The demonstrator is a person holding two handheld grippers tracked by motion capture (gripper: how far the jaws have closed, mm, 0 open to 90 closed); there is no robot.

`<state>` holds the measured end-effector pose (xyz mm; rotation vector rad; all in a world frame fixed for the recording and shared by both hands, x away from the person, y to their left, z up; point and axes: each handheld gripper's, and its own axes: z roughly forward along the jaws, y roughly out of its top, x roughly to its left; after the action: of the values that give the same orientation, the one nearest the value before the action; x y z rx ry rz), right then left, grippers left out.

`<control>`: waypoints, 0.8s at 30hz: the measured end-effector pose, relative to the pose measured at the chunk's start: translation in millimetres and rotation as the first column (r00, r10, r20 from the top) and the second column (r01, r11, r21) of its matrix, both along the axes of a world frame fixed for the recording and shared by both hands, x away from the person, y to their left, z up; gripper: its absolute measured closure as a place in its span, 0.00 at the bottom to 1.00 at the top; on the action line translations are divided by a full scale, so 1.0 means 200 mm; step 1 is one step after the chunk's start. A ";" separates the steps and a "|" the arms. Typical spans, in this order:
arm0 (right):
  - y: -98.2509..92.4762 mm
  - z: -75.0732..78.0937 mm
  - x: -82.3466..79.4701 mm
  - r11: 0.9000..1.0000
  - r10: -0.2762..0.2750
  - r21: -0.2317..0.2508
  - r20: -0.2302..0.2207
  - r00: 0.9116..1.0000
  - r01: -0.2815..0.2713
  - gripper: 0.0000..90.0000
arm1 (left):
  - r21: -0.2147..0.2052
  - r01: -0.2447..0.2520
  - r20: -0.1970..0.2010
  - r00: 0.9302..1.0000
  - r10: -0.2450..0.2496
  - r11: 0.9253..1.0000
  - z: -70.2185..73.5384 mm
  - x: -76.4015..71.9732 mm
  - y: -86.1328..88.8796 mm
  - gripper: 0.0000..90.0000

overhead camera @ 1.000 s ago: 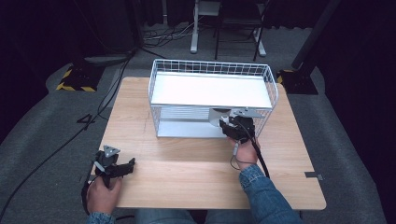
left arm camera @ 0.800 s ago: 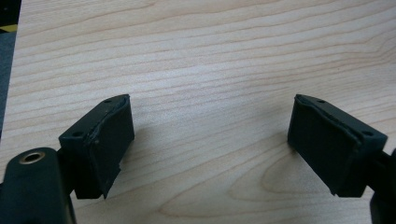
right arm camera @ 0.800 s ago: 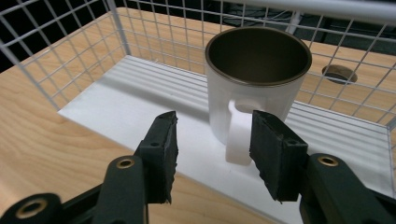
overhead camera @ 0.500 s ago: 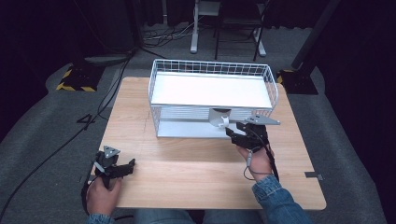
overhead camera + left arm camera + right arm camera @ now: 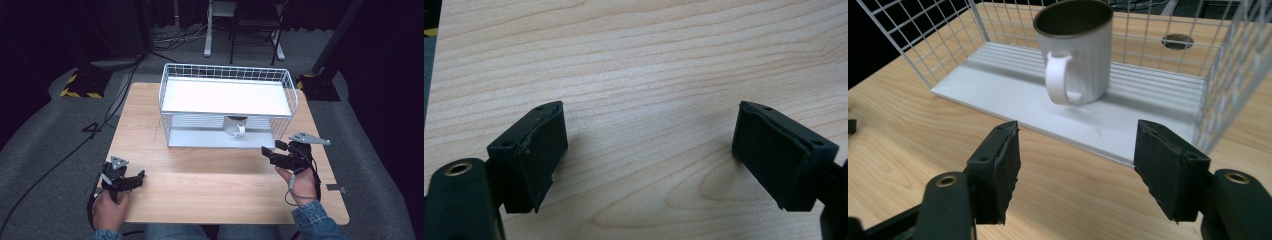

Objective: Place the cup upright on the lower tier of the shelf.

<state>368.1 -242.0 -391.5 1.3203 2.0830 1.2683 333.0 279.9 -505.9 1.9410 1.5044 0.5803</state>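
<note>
Right gripper (image 5: 1075,167), jaws spread and empty, faces an unmarked white mug (image 5: 1075,55) on the wire rack's (image 5: 170,92) lower shelf; left gripper (image 5: 649,150) likewise released.

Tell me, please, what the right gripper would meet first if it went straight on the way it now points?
Most likely the white mug on the lower shelf of the wire rack. The right gripper, jaws open, faces the mug's handle across the shelf's front edge; if it travels low, that edge might come first.
</note>
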 end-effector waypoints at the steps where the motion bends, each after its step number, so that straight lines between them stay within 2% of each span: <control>1: -0.02 0.00 -0.01 1.000 -0.001 -0.002 -0.004 1.000 0.001 0.38 | 0.000 0.000 0.000 1.000 0.000 1.000 0.00 0.00 0.00 0.17; 7: -0.11 -0.03 -0.05 1.000 0.000 -0.006 -0.021 1.000 -0.001 0.33 | 0.000 0.000 0.000 1.000 0.000 1.000 0.00 0.00 0.00 0.17; 10: -0.16 -0.06 -0.06 1.000 0.021 -0.020 -0.039 0.999 -0.022 0.31 | 0.001 0.001 -0.001 1.000 -0.001 1.000 0.00 0.00 0.00 0.17; 18: -0.24 -0.15 -0.10 0.999 0.021 -0.032 -0.091 0.996 -0.024 0.27 | -0.001 0.002 0.000 1.000 -0.002 1.000 0.00 0.00 0.00 0.17; 24: -0.28 -0.23 -0.12 0.998 0.019 -0.059 -0.106 0.994 -0.026 0.26 | -0.001 0.001 0.000 1.000 -0.001 1.000 0.00 0.00 0.00 0.17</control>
<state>343.9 -298.0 -436.8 1.3687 2.1958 1.1583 333.3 279.8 -505.9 1.9411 1.5034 0.5786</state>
